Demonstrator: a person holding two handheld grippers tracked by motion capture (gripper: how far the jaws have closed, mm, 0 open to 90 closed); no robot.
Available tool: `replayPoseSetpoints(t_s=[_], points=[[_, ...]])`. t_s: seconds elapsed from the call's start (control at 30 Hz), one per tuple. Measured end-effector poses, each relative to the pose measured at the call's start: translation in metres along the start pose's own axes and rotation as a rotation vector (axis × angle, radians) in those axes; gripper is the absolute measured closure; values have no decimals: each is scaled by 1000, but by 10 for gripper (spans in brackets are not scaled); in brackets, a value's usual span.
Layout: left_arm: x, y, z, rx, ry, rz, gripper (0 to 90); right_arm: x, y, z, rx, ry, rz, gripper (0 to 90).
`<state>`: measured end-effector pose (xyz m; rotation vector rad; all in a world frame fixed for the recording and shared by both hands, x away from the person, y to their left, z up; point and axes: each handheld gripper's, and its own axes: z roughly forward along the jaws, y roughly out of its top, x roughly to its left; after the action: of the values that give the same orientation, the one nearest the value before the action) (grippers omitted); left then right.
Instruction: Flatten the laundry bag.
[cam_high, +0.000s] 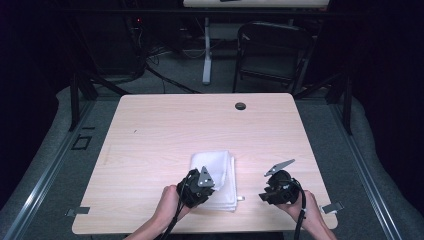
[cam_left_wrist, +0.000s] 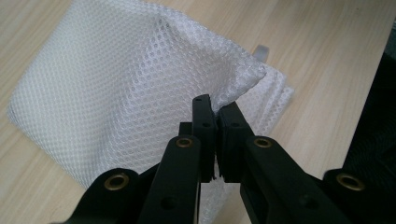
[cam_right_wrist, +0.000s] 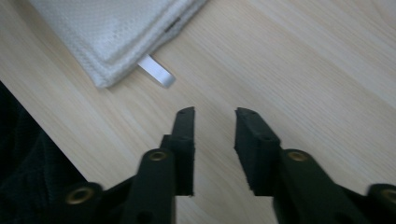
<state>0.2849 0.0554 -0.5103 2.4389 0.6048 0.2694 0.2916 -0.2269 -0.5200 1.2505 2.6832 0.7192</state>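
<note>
A folded mesh cloth (cam_high: 216, 179) lies on the desk (cam_high: 165, 130) near its front edge. The left gripper (cam_high: 197, 189) sits at the cloth's front left corner; the right gripper (cam_high: 276, 190) is apart to its right.

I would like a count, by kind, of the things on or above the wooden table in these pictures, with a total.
White mesh cloth, folded, with a small white tab: 1
Black claws, left claw and right claw: 2
Dark round cap in the table: 1
Total: 4
</note>
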Motion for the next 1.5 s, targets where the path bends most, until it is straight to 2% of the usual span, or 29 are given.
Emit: replayPoseSetpoints(t_s=[0.07, 0.1, 0.13, 0.17, 0.27, 0.4, 0.43, 0.5, 0.53, 0.57, 0.6, 0.63, 0.67, 0.73, 0.77, 0.87, 0.9, 0.93, 1.0, 1.03, 1.07, 1.13, 1.17, 1.2, 1.23, 1.27, 1.5], points=[[0, 0, 0, 3, 7, 2, 879, 2, 2, 1, 3, 2, -8, 736], [1, 0, -1, -1, 6, 1, 879, 4, 4, 2, -5, 11, -12, 770], [0, 0, 0, -4, 9, 0, 879, 7, 8, 4, 1, 1, -32, 811], [-1, 0, 0, -10, 14, 1, 879, 12, 14, 6, -19, 6, -36, 853], [-2, 0, -1, -14, 17, 2, 879, 15, 23, 10, -26, 19, -45, 884], [-1, 0, -2, -18, 16, -3, 880, 18, 34, 21, -22, 24, -54, 900], [-1, -1, -3, -31, 5, -29, 880, 19, 37, 24, -19, 26, -60, 900], [0, -2, -3, -24, -10, -35, 880, 22, 43, 30, -36, 30, -53, 900], [-1, -2, -3, -31, -2, -39, 881, 22, 47, 31, -6, 29, -84, 900], [-1, -2, -3, -31, -2, -39, 880, 25, 49, 35, -37, 33, -62, 900], [-1, -2, -3, -27, 6, -31, 880, 26, 52, 37, -16, 27, -81, 900], [-2, -2, -3, -34, 5, -32, 880, 29, 55, 41, -27, 21, -73, 900], [-2, -2, -3, -34, 5, -32, 880, 28, 57, 42, -19, 23, -92, 900], [-2, -3, -4, -38, 15, -32, 880, 29, 59, 45, -27, 30, -98, 900], [-2, -3, -4, -40, 14, -35, 880, 32, 62, 53, -50, 32, -88, 900], [-2, -3, -6, -47, 23, -37, 881, 34, 65, 59, -42, 37, -95, 900], [-2, -3, -6, -46, 24, -39, 881, 36, 69, 64, -8, 53, -126, 900], [-2, -3, -7, -49, 24, -41, 881, 38, 68, 67, -23, 53, -110, 900], [-1, -4, -8, -47, 30, -38, 881, 38, 69, 69, -16, 56, -110, 900], [-1, -4, -9, -52, 32, -43, 881, 38, 71, 70, 10, 52, -132, 900], [0, -5, -10, -50, 38, -44, 882, 39, 70, 73, -7, 57, -116, 900], [1, -7, -14, -59, 50, -52, 883, 38, 68, 74, -6, 61, -110, 900], [2, -8, -16, -61, 53, -54, 883, 36, 68, 73, 14, 61, -126, 900], [4, -9, -19, -69, 59, -59, 883, 36, 68, 73, 14, 61, -126, 900], [6, -11, -23, -74, 68, -65, 884, 36, 67, 74, -5, 67, -103, 900], [9, -14, -28, -83, 84, -77, 884, 37, 67, 74, -4, 65, -104, 900], [19, -23, -41, -104, 124, -103, 887, 37, 65, 72, 22, 58, -120, 900]])
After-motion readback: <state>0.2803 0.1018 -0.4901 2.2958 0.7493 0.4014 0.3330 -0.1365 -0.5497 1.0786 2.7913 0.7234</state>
